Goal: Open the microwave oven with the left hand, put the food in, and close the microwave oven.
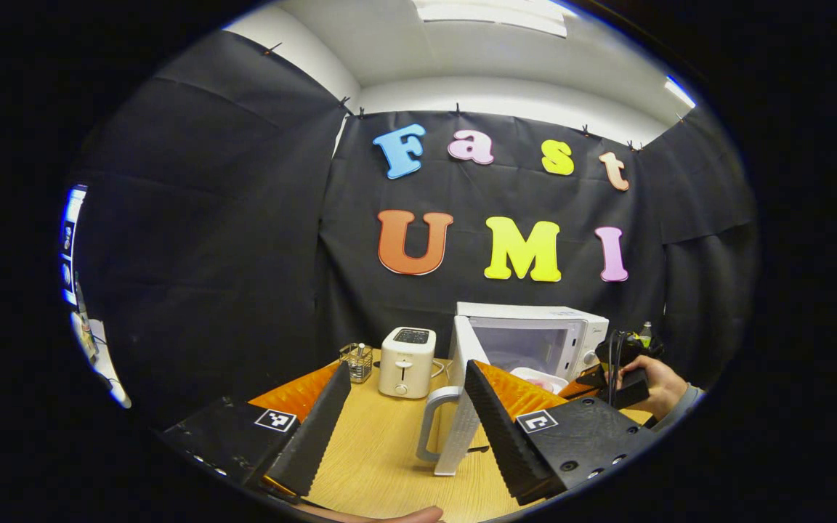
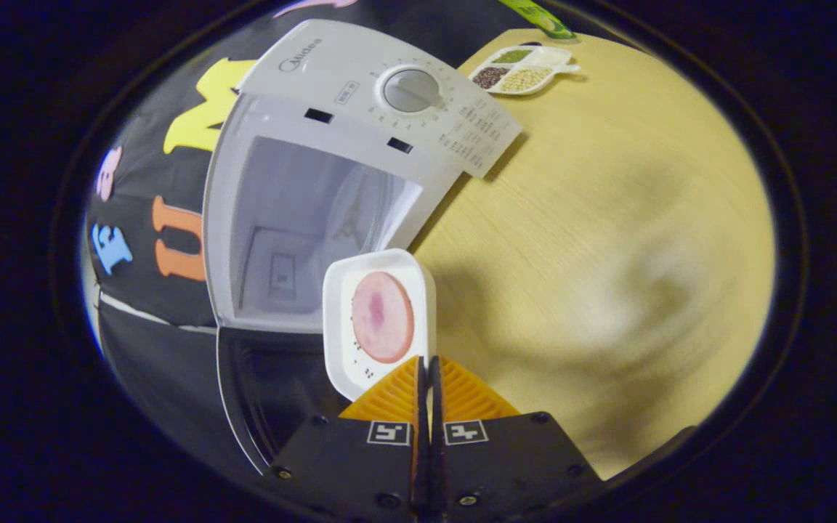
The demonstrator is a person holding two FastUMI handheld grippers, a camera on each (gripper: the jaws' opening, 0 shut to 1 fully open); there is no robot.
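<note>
On the wood-grain table (image 1: 382,443) stands a boxy white microwave (image 1: 535,334), its door (image 1: 462,392) swung open with a curved handle (image 1: 431,425). Beside it sit a smooth, rounded toaster (image 1: 405,361) and a clear holder (image 1: 357,361). The left gripper (image 1: 407,407) is spread wide, holding nothing. The right gripper (image 2: 427,374) has its ribbed fingers pinched on the rim of a square white tray (image 2: 378,319) bearing a round pink slice (image 2: 382,317), just before the microwave cavity. A divided dish (image 2: 527,69) of grains lies well apart.

Black claw bodies (image 1: 400,428) with square coded tags and screws (grey sleeve (image 1: 684,403) farther off).
</note>
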